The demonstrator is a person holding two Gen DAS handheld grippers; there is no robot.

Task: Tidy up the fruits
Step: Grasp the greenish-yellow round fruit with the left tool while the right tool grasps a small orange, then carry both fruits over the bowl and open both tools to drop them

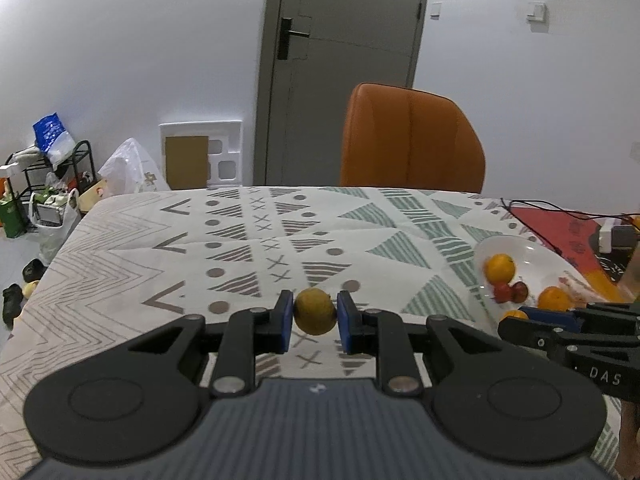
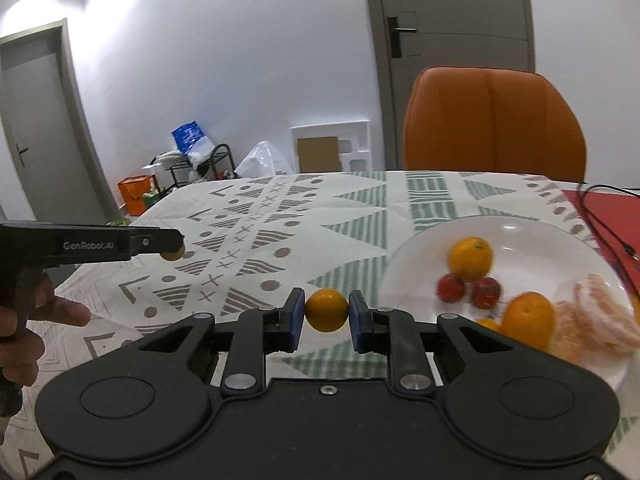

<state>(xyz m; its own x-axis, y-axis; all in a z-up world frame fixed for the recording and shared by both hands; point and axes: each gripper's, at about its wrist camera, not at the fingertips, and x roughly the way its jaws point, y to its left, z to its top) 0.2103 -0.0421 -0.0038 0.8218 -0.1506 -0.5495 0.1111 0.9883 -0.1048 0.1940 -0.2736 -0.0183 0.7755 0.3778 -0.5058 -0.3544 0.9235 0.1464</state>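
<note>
My left gripper (image 1: 315, 316) is shut on a dull yellow-green citrus fruit (image 1: 315, 312), held above the patterned tablecloth. My right gripper (image 2: 326, 314) is shut on a small bright orange fruit (image 2: 326, 310), just left of a white plate (image 2: 520, 232). The plate holds two oranges (image 2: 470, 258), two small red fruits (image 2: 451, 288) and peeled orange segments (image 2: 592, 312). In the right wrist view the left gripper (image 2: 172, 254) shows at the far left with its yellow fruit (image 2: 172, 256), a hand below it. In the left wrist view the same plate (image 1: 532, 252) lies at the right.
An orange chair (image 1: 412, 140) stands behind the table's far edge. A red mat (image 1: 560, 228) with black cables (image 2: 600, 224) lies beyond the plate. Bags, a rack and boxes crowd the floor at the left. The tablecloth (image 1: 200, 248) covers the table.
</note>
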